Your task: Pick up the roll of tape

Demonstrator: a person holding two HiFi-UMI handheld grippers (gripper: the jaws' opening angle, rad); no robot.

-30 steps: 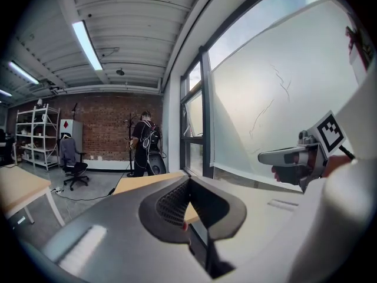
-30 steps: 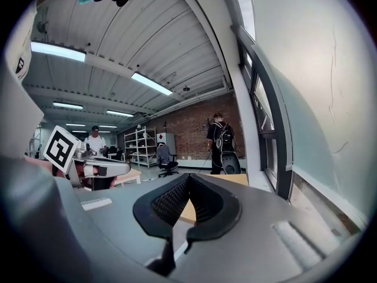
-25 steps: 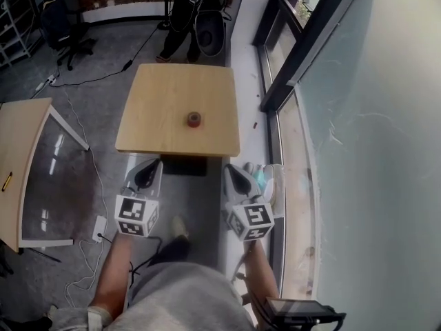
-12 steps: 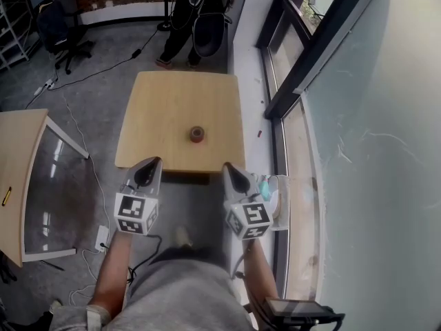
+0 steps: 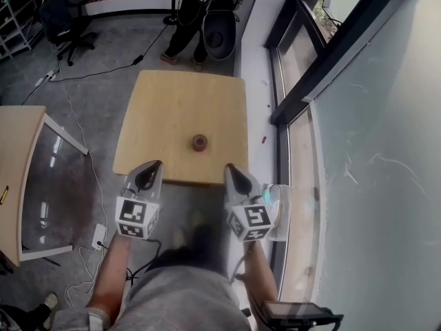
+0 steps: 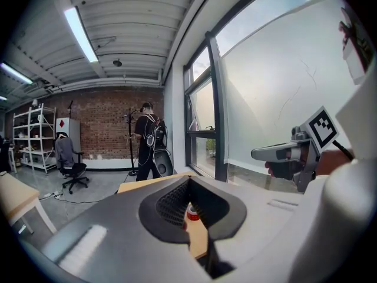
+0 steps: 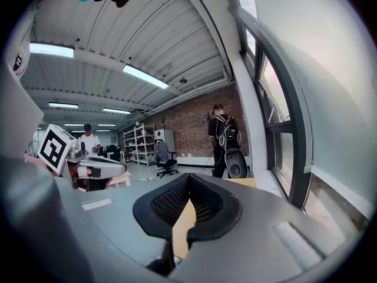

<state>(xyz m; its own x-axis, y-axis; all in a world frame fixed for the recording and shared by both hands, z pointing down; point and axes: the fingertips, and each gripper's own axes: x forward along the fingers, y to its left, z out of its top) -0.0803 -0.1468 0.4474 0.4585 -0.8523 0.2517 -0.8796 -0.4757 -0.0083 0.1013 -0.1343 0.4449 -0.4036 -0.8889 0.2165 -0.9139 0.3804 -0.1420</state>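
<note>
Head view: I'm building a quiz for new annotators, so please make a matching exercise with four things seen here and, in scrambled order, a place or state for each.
Things:
1. roll of tape
2. office chair
3. right tool
4. standing person

Places or states:
A. beyond the far edge of the wooden table
B. jaws together, holding nothing
C. on that table, near its middle
D. far upper left of the view

Pairs: 1-C, 2-D, 3-B, 4-A
</note>
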